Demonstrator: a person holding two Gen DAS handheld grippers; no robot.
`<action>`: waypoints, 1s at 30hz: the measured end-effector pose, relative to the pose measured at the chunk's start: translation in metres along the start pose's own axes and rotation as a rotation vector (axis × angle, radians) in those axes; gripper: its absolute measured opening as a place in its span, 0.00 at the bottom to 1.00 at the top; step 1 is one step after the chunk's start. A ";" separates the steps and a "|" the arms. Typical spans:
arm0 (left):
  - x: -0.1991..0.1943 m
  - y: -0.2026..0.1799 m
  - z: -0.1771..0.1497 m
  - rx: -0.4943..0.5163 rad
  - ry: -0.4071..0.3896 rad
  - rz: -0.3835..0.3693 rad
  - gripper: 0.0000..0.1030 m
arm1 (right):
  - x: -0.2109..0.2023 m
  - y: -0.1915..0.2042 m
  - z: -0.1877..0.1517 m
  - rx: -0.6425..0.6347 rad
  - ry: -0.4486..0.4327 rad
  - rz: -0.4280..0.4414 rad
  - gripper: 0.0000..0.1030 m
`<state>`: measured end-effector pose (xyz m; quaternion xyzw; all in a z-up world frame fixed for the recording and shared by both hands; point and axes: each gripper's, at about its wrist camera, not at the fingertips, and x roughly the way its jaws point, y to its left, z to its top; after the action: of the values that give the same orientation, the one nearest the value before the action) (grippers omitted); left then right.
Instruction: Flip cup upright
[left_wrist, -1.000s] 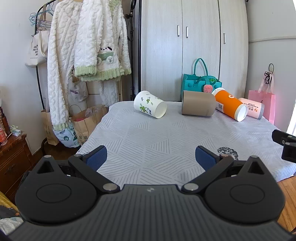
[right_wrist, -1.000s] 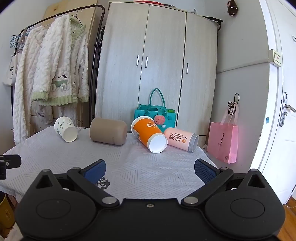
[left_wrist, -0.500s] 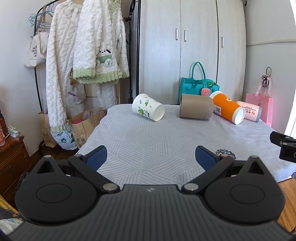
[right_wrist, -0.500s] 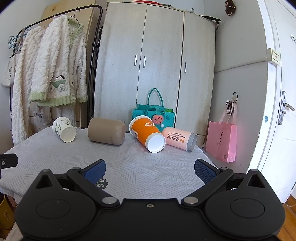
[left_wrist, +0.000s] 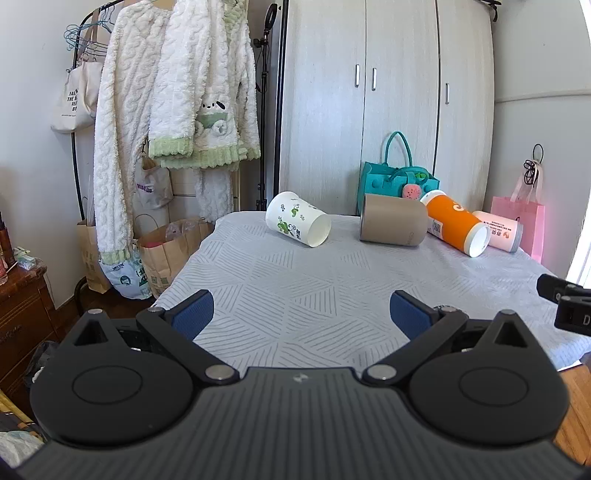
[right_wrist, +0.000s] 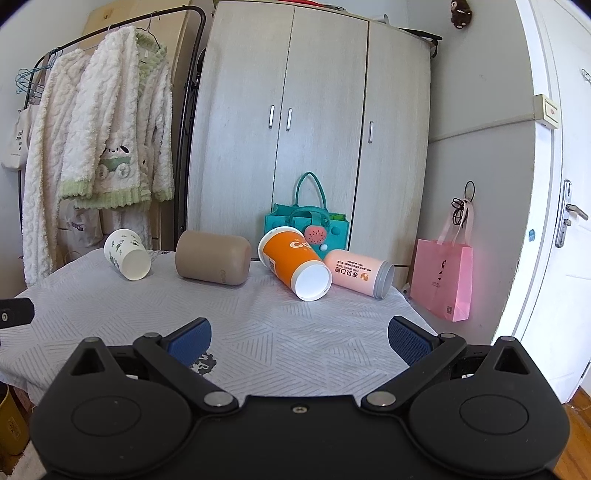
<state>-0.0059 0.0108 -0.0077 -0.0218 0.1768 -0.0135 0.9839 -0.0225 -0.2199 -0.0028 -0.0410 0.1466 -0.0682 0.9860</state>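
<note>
Four cups (right_wrist: 291, 264) lie sideways, seemingly empty; both hand-held grippers (left_wrist: 301, 312) (right_wrist: 299, 334) gape, holding nothing.

Table (left_wrist: 295, 295) w/ grey line-pattern cloth (right_wrist: 277, 332), small dark print near front edge. Four cups on their sides along the far edge, L to R: white cup (left_wrist: 297, 224) w/ green leaves, tan cup (left_wrist: 393, 224), orange cup (left_wrist: 456, 229), pink cup (left_wrist: 498, 230). White well apart from tan; tan, orange & pink bunched close.
</note>
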 end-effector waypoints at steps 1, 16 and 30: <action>0.000 0.000 0.000 0.001 0.000 0.000 1.00 | 0.000 0.000 0.000 -0.001 0.001 0.000 1.00; 0.001 0.002 -0.002 -0.003 -0.005 0.009 1.00 | 0.002 0.001 -0.002 -0.004 0.004 -0.003 1.00; 0.012 0.001 -0.003 0.007 0.030 0.020 1.00 | 0.010 0.001 -0.003 -0.014 0.021 -0.014 1.00</action>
<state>0.0042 0.0115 -0.0142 -0.0165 0.1917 -0.0046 0.9813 -0.0140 -0.2207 -0.0084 -0.0480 0.1572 -0.0745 0.9836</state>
